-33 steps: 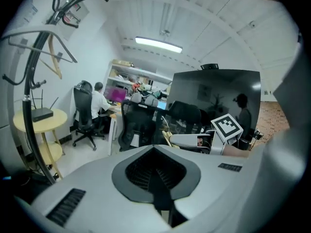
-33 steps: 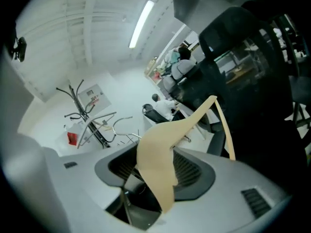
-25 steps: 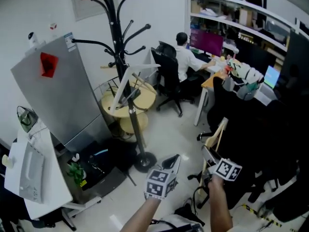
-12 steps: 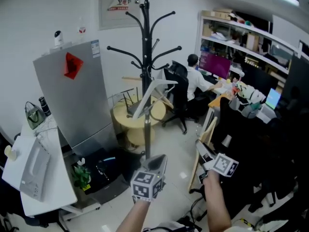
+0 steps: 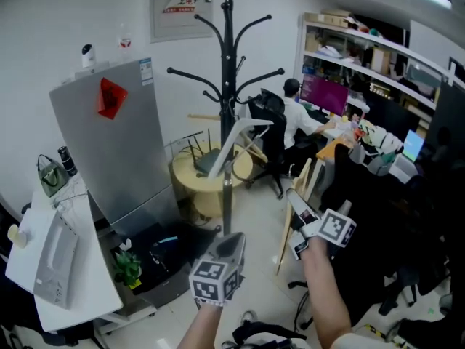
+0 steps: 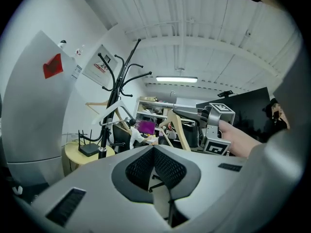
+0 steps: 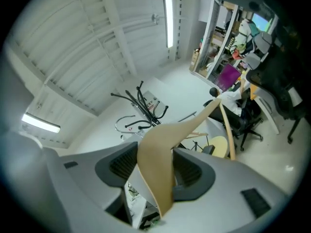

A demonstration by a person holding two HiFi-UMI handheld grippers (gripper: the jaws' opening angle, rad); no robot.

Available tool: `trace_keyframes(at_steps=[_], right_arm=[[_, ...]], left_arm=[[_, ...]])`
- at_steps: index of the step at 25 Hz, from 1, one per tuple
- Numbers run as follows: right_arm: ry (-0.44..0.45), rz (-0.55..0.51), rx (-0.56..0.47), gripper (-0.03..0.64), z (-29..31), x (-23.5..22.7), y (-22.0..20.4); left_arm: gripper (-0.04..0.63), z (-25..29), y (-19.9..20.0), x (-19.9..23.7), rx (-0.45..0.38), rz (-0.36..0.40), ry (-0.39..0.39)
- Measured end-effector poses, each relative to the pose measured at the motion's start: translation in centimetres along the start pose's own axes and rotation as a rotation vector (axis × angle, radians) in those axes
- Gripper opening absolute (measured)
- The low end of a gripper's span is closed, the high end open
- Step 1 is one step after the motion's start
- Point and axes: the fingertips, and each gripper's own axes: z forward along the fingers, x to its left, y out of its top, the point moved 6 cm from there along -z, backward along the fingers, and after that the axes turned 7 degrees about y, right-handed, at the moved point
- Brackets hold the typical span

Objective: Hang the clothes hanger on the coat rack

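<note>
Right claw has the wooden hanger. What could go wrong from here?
1. The right claw pinches only a short stretch of the wooden hanger, so it may swivel in the grip.
2. The coat rack has crowded prongs, and these or the white hanger on it could snag the incoming one.

1 wooden hanger (image 5: pixel 285 242) in right gripper (image 5: pixel 292 199); coat rack (image 5: pixel 228 86) beyond

I'm looking into an office: a person (image 5: pixel 296 116) sits in a swivel chair (image 5: pixel 270 126) facing a lit monitor (image 5: pixel 328 94), under shelves (image 5: pixel 363 49) crammed with boxes, with a coat rack (image 5: pixel 228 64) and grey fridge (image 5: pixel 123 147) nearby.
</note>
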Motion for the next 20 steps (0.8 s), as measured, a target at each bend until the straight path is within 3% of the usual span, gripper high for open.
trace_keyframes(at_steps=[15,20], right_arm=[[0.205,-0.078,-0.069,0.247,15.8,4.7,7.5],[0.186,-0.180,-0.063,0.247,17.6,5.2,9.4]], left_arm=[[-0.003,5.0,10.5,5.4,-0.098,0.137,0.048],[-0.003,7.0,14.1,5.2,-0.168,0.153,0.028]])
